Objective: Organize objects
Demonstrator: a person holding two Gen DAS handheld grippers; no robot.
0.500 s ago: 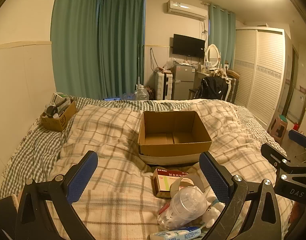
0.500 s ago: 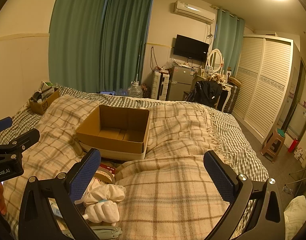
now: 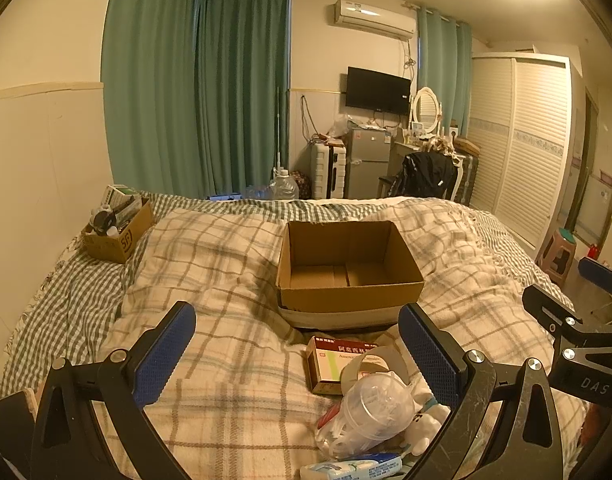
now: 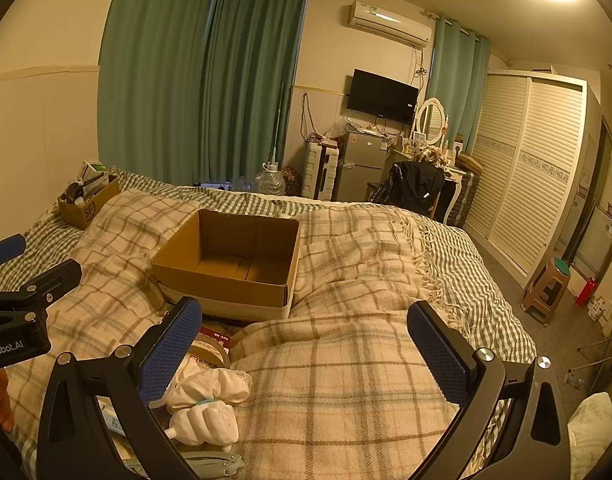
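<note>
1. Far left, a small cardboard box [image 3: 119, 236] already crammed with odds and ends sits on the checked sheet near the wall; it looks like no part of the job in hand.
2. The left gripper [image 3: 295, 354] hangs over the plaid blanket [image 3: 209, 264] with its jaws spread wide and nothing between them.
3. In the middle stands the open cardboard box [image 3: 348, 276], empty (only its bare floor shows), so nothing has been packed yet.
4. Just in front of it lies the heap to sort: a medicine box [image 3: 330, 364], a tape roll [image 3: 380, 362], a clear plastic cup [image 3: 376, 404], a white toy [image 4: 205, 426] and a packet [image 3: 350, 469] that may be tissues.
5. The right gripper [image 4: 306, 354] is likewise released and holds nothing, hovering over the blanket beside the heap.
6. The whole job seems left to do.
</note>
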